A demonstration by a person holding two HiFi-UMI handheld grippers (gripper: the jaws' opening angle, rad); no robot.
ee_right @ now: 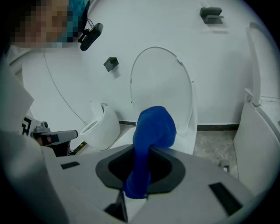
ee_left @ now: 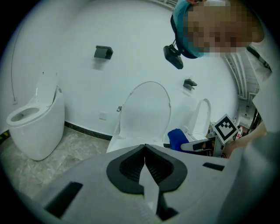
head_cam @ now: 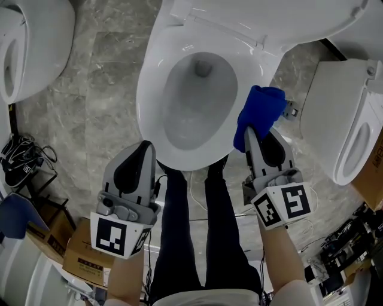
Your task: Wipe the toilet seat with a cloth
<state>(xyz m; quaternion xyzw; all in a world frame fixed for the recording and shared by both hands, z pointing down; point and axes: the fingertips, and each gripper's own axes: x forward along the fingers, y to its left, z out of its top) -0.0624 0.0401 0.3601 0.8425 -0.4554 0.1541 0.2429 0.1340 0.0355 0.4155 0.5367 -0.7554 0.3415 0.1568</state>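
Note:
A white toilet stands below me with its lid [head_cam: 269, 18] raised and its seat [head_cam: 149, 101] around the open bowl. My right gripper [head_cam: 259, 128] is shut on a blue cloth [head_cam: 258, 110], which hangs just off the seat's right edge, near the front. In the right gripper view the cloth [ee_right: 151, 131] bulges out between the jaws of the right gripper [ee_right: 142, 151], in front of the lid [ee_right: 162, 87]. My left gripper [head_cam: 146, 146] hovers at the seat's front left, shut and empty. In the left gripper view the left gripper [ee_left: 144, 148] has its jaws together, and the cloth [ee_left: 177, 138] shows to the right.
More white toilets stand at the upper left [head_cam: 24, 42] and at the right [head_cam: 353, 131]. Cardboard boxes [head_cam: 84, 251] and a tangle of cables [head_cam: 21, 158] lie at the lower left. The person's legs [head_cam: 191, 227] stand in front of the bowl on a grey marble floor [head_cam: 96, 89].

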